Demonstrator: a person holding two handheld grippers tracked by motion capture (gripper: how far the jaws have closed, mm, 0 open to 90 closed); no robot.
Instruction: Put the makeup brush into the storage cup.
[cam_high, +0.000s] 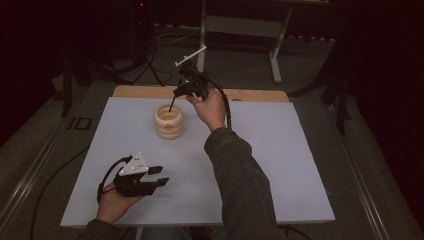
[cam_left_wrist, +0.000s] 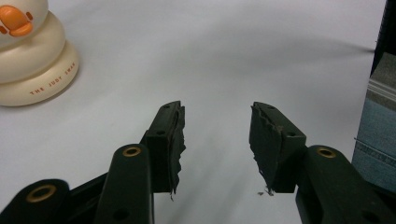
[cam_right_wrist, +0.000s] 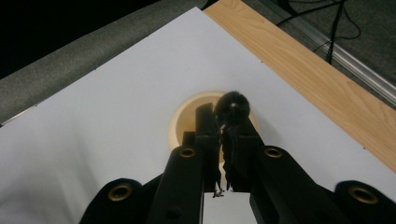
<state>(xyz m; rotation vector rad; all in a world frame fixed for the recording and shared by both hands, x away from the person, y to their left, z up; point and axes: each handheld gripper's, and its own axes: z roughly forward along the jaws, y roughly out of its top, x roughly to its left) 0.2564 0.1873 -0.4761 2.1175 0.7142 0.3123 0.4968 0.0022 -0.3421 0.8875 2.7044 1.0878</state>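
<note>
A cream ringed holder with an orange duck bill stands upright at the back middle of the white board. My right gripper hangs just above and behind it, shut on a thin dark stick that points down into the holder's mouth. In the right gripper view the stick's dark rounded end sits between the closed jaws of the right gripper, over the holder's rim. My left gripper rests at the front left, open and empty. The left gripper has the holder far to its left.
A wooden table edge runs along the back of the board, also the wooden strip. Grey floor, cables and metal stand legs lie beyond. The person's jeans show at the right of the left gripper view.
</note>
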